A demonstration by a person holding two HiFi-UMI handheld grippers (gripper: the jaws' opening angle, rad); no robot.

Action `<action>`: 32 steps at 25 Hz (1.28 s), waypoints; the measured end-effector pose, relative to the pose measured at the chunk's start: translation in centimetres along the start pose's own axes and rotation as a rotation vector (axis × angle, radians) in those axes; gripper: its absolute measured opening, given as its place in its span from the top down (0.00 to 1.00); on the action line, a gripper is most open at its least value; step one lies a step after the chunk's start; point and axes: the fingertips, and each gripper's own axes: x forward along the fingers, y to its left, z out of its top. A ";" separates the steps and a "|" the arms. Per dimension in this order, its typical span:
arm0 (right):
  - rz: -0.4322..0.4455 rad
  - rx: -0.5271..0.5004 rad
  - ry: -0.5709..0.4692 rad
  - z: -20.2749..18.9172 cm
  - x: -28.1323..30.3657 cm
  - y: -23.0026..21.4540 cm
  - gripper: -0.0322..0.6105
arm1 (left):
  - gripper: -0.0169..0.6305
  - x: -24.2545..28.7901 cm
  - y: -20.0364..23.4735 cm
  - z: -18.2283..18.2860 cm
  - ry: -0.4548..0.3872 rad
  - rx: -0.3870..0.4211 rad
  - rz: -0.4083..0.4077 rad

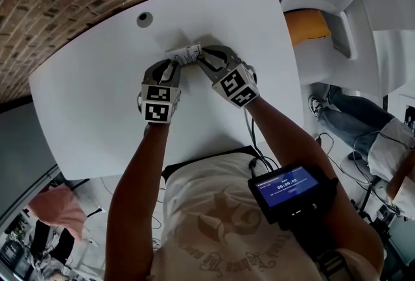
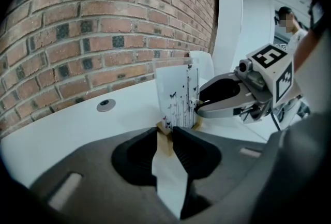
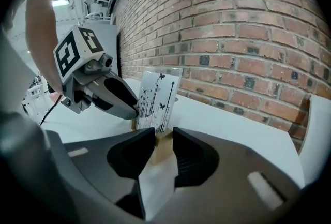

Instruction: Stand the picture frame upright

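The picture frame stands upright near the far edge of the white table. It holds a white print with black stems and butterflies in a light wooden rim. My left gripper is shut on the frame's lower wooden corner from the left. My right gripper is shut on the other lower corner from the right. Each gripper shows in the other's view, the right gripper and the left gripper, both at the frame's base.
A brick wall runs just behind the table. A round cable port sits in the tabletop left of the frame. A white chair with an orange cushion stands at the right, with a seated person's legs beyond.
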 end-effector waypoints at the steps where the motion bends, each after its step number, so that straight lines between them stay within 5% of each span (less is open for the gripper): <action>1: -0.002 0.011 0.000 -0.1 -0.1 0.0 0.76 | 0.82 0.0 -0.1 -0.1 -0.001 -0.003 -0.002; 20: -0.075 0.130 -0.024 -0.2 -3.4 1.7 0.77 | 0.83 -4.7 -1.2 -1.4 -0.091 -0.075 -0.004; 32: -0.126 0.184 -0.103 1.4 -9.8 6.6 0.94 | 0.87 -13.3 -4.0 -4.6 -0.176 -0.152 0.000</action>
